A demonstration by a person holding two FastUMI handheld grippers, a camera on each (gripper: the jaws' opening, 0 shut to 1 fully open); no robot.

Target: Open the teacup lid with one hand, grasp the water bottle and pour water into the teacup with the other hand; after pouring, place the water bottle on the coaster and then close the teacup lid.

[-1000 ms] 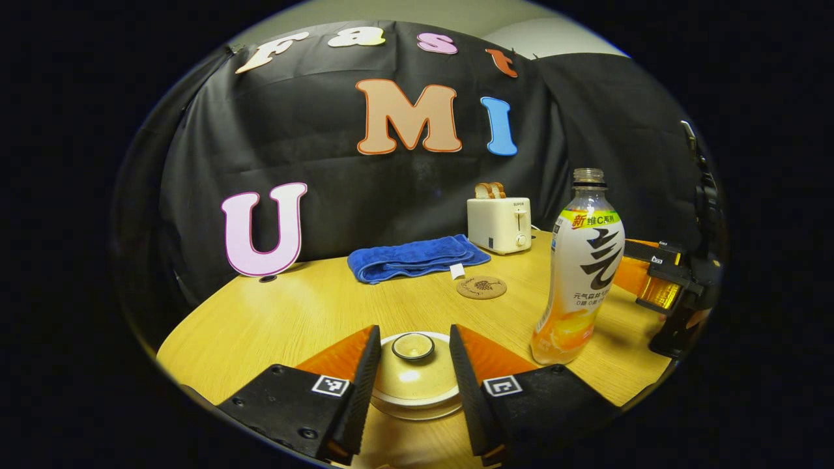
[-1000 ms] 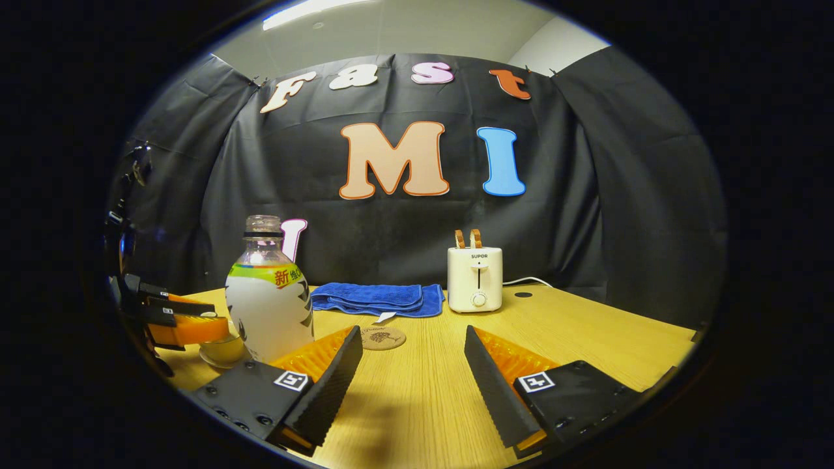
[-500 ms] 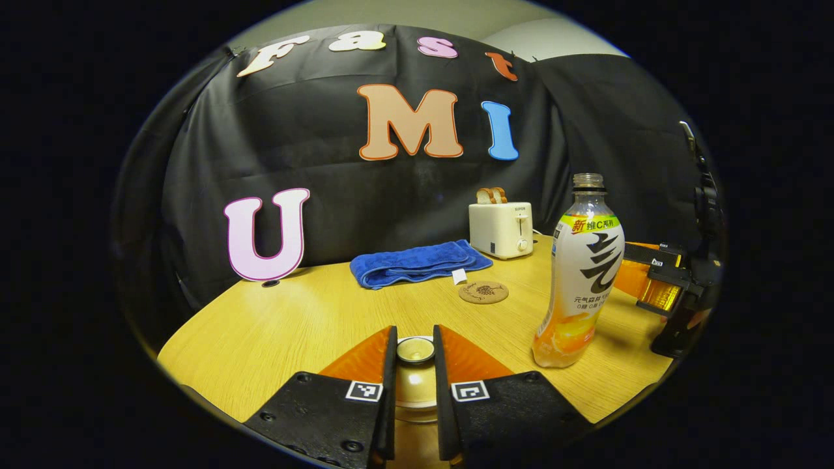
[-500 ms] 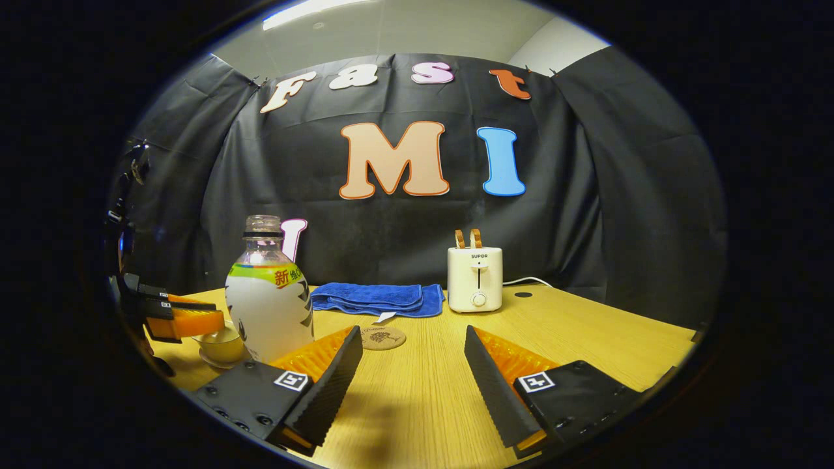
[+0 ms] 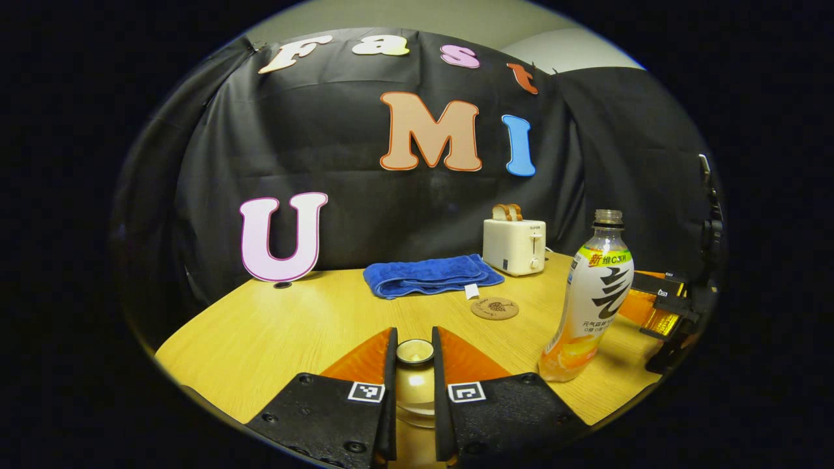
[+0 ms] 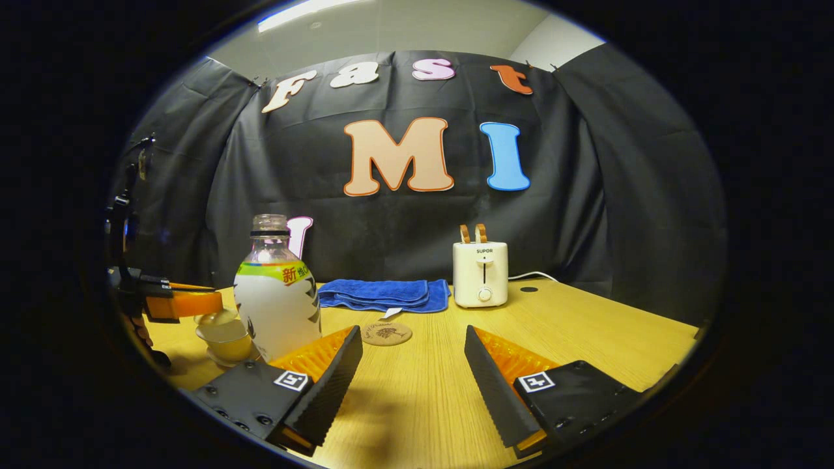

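Now the teacup lid [image 5: 415,352] sits pinched by its knob between the left gripper [image 5: 414,365] fingers, raised just above the teacup [image 6: 225,339]. Water bottle [image 6: 279,306] stands upright just left of the right gripper [image 6: 412,365], whose jaws are wide apart with bare table [image 6: 586,332] between. Coaster [image 6: 386,333] lies just ahead of them, unoccupied; towel [image 6: 384,294] and toaster [image 6: 481,273] sit further back.

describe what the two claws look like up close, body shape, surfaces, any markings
Left claw: two black wedge-shaped blocks with screw heads, each bearing a small square black-and-white tag, narrowing forward into flat angled plates. Right claw: the same build, with a tag on each block; the inner faces of its fingers are ribbed. In the right gripper view the left claw shows from the side as a dark frame with cabling above it.
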